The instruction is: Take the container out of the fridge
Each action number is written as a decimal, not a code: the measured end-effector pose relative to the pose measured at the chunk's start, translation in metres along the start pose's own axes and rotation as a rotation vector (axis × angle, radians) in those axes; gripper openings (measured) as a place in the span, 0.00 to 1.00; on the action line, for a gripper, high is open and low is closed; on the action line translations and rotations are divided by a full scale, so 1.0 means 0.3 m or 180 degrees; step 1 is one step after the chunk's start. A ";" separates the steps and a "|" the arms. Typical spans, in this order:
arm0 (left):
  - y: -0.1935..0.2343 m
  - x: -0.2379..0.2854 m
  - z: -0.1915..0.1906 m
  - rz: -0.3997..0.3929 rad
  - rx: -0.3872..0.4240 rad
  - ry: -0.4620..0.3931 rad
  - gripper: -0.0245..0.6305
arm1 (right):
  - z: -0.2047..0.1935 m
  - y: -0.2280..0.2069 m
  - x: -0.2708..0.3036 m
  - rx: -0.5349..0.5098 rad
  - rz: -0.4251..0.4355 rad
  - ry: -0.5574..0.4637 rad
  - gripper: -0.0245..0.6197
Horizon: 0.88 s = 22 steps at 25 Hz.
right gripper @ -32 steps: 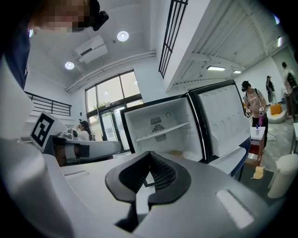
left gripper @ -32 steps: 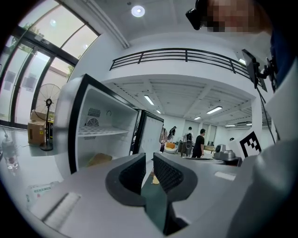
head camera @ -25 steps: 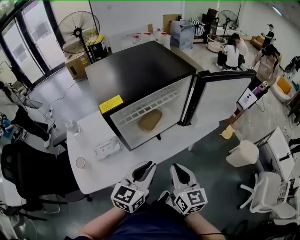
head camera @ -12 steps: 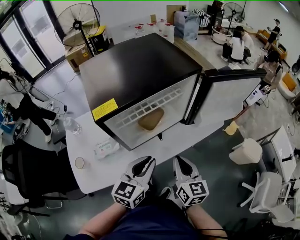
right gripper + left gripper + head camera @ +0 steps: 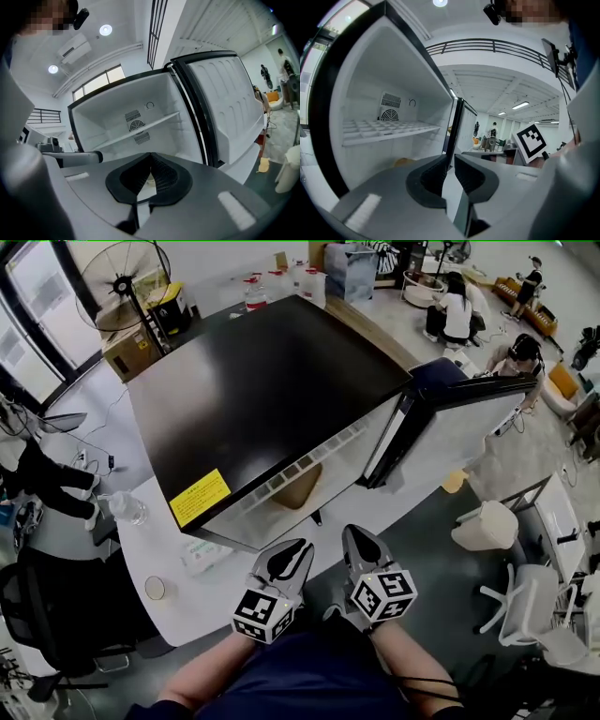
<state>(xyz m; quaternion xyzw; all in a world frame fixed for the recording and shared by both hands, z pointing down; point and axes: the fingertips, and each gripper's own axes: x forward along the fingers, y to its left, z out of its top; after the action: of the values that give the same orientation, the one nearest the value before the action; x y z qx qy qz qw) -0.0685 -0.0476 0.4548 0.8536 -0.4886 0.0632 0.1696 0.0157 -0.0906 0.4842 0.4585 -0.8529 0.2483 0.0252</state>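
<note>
Inside 1 fridge [image 5: 262,390]: 1 container [image 5: 298,489]. Left gripper [image 5: 292,551] jaws parted; right gripper [image 5: 362,540] jaws together.

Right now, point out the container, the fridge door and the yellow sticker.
container [image 5: 298,489], head view, its visible brown surface.
fridge door [image 5: 448,435], head view, white inner face.
yellow sticker [image 5: 200,497], head view, its middle.

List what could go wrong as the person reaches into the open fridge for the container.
The right gripper is shut; unless it opens, it would push the container rather than grasp it. The container lies under the shelf, so a high approach could strike the shelf. The open door stands at the right and might be bumped.
</note>
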 end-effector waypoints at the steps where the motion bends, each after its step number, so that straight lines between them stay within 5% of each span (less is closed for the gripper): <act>1: 0.008 0.012 -0.002 -0.0049 -0.0005 0.0029 0.12 | -0.001 -0.005 0.030 0.0015 -0.0014 0.0032 0.05; 10: 0.063 0.076 -0.055 -0.0310 -0.0004 0.0257 0.12 | -0.097 -0.102 0.262 0.0530 -0.0109 0.0315 0.09; 22: 0.120 0.105 -0.165 0.0145 -0.0146 0.0512 0.12 | -0.306 -0.221 0.495 0.2038 0.0329 0.0742 0.16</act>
<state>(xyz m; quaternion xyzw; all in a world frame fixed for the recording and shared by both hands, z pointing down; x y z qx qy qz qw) -0.0803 -0.0726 0.5178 0.8303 -0.4940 0.1241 0.2263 -0.0344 -0.1943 0.6313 0.3679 -0.7452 0.5550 -0.0353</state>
